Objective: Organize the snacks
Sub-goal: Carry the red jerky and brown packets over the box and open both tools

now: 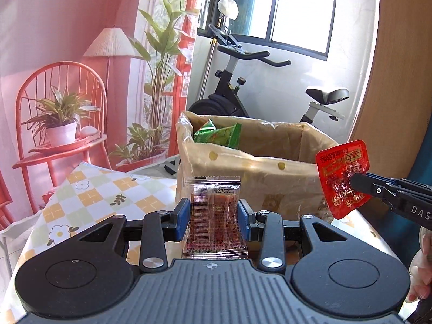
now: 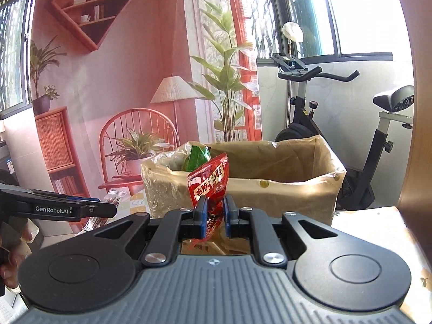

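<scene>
- Counter (image 1: 89, 189): covered with a checked, flower-print cloth; it carries the box.
- Cardboard box (image 1: 256, 178): open-topped, lined with clear film, standing ahead of both grippers. Green snack packets (image 1: 218, 135) lie in its left corner.
- Left gripper (image 1: 214, 216): jaws clamped on a clear-wrapped snack bar (image 1: 214, 210) with reddish-brown contents. The bar stands upright between the blue pads, in front of the box's near wall.
- Right gripper (image 2: 216, 216): jaws together, clamped on the lower end of a red snack sachet (image 2: 210, 183). The sachet stands upright in front of the box's near wall.
</scene>
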{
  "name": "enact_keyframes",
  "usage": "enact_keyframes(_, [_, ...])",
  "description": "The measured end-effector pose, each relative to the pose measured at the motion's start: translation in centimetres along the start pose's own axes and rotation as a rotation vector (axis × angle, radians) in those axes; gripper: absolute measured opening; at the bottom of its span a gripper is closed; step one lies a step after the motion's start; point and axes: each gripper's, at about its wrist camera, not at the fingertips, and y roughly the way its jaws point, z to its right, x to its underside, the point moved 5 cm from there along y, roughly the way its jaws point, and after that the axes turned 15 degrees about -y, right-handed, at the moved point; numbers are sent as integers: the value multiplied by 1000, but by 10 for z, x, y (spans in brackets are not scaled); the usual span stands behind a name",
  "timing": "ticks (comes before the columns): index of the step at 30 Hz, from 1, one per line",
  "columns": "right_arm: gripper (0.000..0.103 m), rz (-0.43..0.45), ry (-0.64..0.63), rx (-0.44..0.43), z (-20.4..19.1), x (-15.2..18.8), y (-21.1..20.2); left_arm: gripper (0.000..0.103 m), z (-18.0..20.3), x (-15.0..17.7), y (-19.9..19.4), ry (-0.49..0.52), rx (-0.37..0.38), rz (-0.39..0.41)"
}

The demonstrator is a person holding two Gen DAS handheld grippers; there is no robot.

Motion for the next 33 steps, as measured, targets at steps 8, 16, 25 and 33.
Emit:
enact_keyframes(8, [13,22,-69,69,36,-43,33,40,42,-57,35,14,93,79])
enact_keyframes(16, [13,-78,-34,103,72,-42,89,40,77,-74,113,48,84,14])
enact_keyframes(25, [15,-196,99,119,100,-21,112,57,77,-68,148,37,82,-47])
enact_keyframes(33, [26,-175,84,116,93,-22,94,61,63,-66,115,50,74,-14])
